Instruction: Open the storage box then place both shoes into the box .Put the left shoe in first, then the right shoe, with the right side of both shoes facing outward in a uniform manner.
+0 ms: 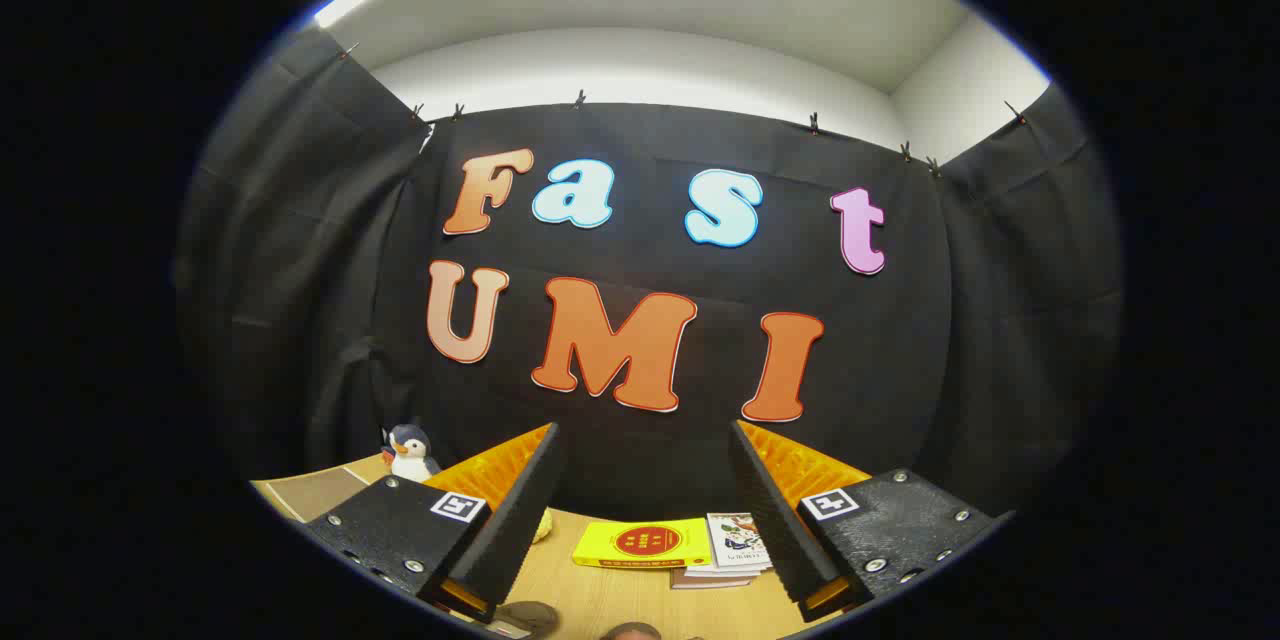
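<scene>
Claw (645,440): fingers spread wide apart, gripping nothing, raised over wooden counter (600,595). Between fingers, flat on counter: yellow book (640,543), touching stack of booklets (735,550) beside it. Beyond left finger: penguin plush toy (411,453), upright near cloth wall. Shoes, storage box: whereabouts cannot be told.

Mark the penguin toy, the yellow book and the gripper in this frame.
penguin toy (410,453), gripper view, on its white belly, beyond the left finger.
yellow book (642,543), gripper view, on the middle of its cover, lying on the table between the fingers.
gripper (645,440), gripper view, midway between its fingertips; jaws open, holding nothing.
</scene>
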A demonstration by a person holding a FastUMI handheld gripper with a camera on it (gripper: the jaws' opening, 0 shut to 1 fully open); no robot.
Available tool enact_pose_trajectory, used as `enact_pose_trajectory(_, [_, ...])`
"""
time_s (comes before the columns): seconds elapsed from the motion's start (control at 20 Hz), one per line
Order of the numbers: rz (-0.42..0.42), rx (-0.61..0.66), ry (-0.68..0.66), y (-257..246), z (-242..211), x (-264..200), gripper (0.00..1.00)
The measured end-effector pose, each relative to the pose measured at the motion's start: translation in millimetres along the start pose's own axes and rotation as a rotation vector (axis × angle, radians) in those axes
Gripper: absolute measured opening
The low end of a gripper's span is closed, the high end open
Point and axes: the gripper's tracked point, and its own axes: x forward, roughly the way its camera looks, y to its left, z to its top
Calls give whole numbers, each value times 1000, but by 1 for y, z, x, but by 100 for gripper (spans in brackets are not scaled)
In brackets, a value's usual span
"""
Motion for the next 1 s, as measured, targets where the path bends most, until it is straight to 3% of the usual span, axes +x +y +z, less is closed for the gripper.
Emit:
enact_pose_trajectory(0.65, [-1, -10, -9, 6, 4, 8, 98])
enact_pose_trajectory(1.0, [66, 35, 54, 44, -20, 20, 99])
